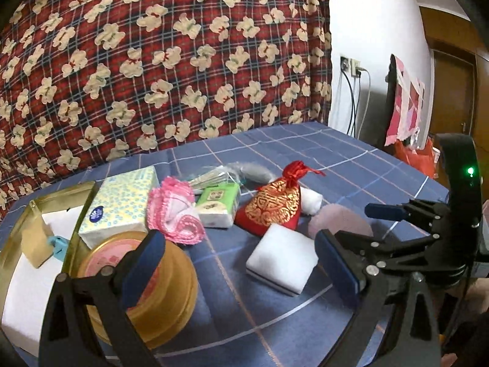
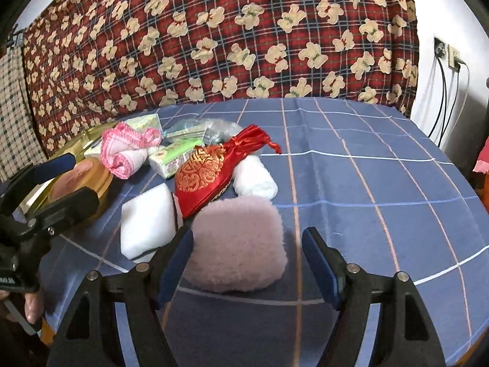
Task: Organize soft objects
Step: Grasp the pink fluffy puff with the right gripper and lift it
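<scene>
Near the table's [image 2: 382, 183] front edge, a fluffy pale-pink pad [image 2: 237, 244] is straddled by the released right gripper [image 2: 247, 263]; white foam block [image 2: 146, 223] and red-gold satin pouch [image 2: 204, 180] crowd it. Left gripper [image 1: 241, 260] spread, nothing grasped.

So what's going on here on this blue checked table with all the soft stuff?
A person holds a gripper in each hand over a pile of soft things. The right gripper is open, its fingers on either side of the fluffy pink pad without pressing it. The left gripper is open too, hovering between the round gold tin and the white sponge. The red pouch, pink cloth and tissue packs lie untouched.
</scene>
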`<state>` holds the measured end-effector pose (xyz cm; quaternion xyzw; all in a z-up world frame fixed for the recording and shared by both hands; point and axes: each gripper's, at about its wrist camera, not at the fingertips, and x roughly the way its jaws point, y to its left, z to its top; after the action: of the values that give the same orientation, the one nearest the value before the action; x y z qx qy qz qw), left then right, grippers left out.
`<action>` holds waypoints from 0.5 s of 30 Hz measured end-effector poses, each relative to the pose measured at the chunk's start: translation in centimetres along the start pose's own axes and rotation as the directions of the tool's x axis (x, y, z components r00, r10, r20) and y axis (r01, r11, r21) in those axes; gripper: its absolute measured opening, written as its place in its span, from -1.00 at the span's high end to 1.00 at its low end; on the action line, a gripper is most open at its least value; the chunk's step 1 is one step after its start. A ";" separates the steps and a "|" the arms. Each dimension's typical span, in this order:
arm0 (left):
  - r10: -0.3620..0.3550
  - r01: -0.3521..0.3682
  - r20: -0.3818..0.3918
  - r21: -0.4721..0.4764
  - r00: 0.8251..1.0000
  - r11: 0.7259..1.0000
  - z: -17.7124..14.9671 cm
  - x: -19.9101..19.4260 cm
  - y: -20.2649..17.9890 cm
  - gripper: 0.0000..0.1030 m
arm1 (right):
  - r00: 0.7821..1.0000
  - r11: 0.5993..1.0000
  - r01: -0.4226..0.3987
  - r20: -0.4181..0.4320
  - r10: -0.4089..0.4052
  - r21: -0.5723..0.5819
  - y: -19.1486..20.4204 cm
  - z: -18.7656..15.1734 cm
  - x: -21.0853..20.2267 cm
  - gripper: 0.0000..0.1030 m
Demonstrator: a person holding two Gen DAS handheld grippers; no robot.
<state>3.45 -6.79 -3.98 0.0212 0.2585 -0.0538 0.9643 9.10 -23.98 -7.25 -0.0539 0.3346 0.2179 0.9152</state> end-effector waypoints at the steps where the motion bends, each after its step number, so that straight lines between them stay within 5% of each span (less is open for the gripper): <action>1: -0.004 0.004 -0.005 0.005 1.000 1.000 -0.1 0.1 -0.1 -0.94 | 1.000 1.000 -0.001 -0.007 0.001 -0.006 0.1 0.0 0.2 -0.47; 5: -0.013 0.013 -0.025 0.008 1.000 1.000 -0.3 0.6 -0.4 -0.94 | 0.999 0.999 -0.016 -0.051 0.015 -0.028 0.5 0.0 1.0 -0.46; 7: -0.022 0.022 -0.033 0.002 0.999 1.000 -0.4 0.9 -0.4 -0.94 | 0.998 0.999 -0.037 -0.054 0.035 -0.040 0.7 0.0 1.0 0.07; 15: -0.045 0.047 -0.047 0.027 0.998 0.999 -0.5 1.2 -0.9 -0.94 | 0.996 0.998 -0.064 0.054 0.065 -0.010 0.1 0.5 -1.3 0.33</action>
<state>4.15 -7.77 -5.01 0.0300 0.2803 -0.0790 0.9562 8.43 -24.21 -5.99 -0.0410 0.3101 0.2501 0.9163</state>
